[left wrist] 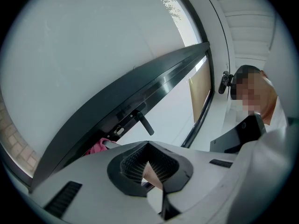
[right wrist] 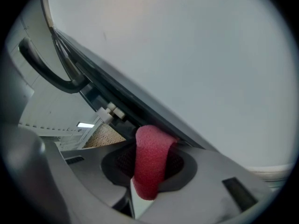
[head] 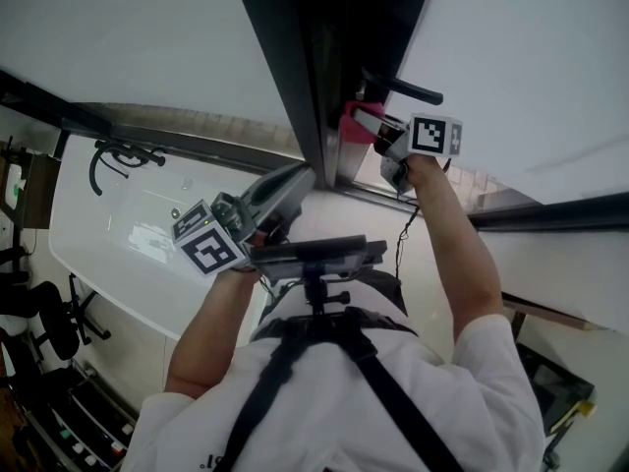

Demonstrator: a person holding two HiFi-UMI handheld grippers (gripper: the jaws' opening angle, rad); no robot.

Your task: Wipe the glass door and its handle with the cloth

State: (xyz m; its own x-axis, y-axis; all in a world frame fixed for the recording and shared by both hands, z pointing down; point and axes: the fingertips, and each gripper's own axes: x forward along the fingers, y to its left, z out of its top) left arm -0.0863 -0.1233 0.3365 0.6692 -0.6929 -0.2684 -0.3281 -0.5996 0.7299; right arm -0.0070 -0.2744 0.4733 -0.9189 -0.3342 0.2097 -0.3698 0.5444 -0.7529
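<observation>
Your right hand-held gripper [head: 385,144] pinches the red cloth [head: 354,124] and presses it to the glass door's dark frame [head: 295,57], just short of the lever handle [head: 405,89], probably to wipe there. Your left hand-held gripper [head: 280,197], jaws together and empty, waits near the frame's edge.

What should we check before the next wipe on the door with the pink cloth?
1. Cloth held tight: ok, the right hand-held gripper is shut on it.
2. Cloth pressing on the door frame: cannot tell; it sits right at the dark edge.
3. Handle free to wipe: ok, nothing on it.
4. Left hand-held gripper out of the way: ok, shut, empty, apart from the handle.
5. Glass already clean: cannot tell.
</observation>
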